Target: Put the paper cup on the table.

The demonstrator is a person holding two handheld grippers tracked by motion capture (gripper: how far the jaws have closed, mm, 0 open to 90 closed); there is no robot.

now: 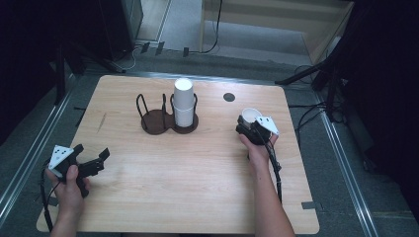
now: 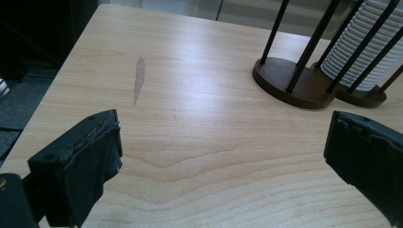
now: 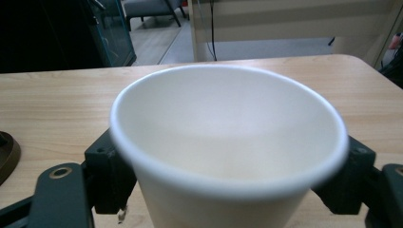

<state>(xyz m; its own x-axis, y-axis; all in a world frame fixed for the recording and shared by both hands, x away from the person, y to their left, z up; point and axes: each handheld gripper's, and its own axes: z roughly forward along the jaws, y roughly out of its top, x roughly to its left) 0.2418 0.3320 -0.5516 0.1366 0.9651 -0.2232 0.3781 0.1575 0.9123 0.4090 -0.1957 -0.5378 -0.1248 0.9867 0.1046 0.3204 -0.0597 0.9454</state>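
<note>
From the high view I see my left gripper (image 1: 91, 160) low at the near left corner of the table (image 1: 197, 197), its jaws standing wide apart with nothing between them. My right gripper (image 1: 247, 126) sits on the right side of the table, with a white paper cup (image 1: 251, 115) upright between its jaws, mouth facing up. Toward the far middle stands a dark wooden cup holder (image 1: 160, 123) with black wire posts; its right bay carries a stack of white cups (image 1: 183, 101), well apart from the cup at my right gripper.

In the left gripper view, the two black jaws rise at either edge with bare tabletop (image 2: 199, 133) between them. The cup holder (image 2: 294, 85) and the ribbed stack of cups (image 2: 361, 47) lie ahead to the upper right, and a grey smear (image 2: 139, 78) marks the wood on the left.

In the right gripper view, the paper cup (image 3: 228, 142) sits close up, its rim round and undented. The jaws flank its wall on both sides, close against it; I cannot tell whether the pads actually press on it.
</note>
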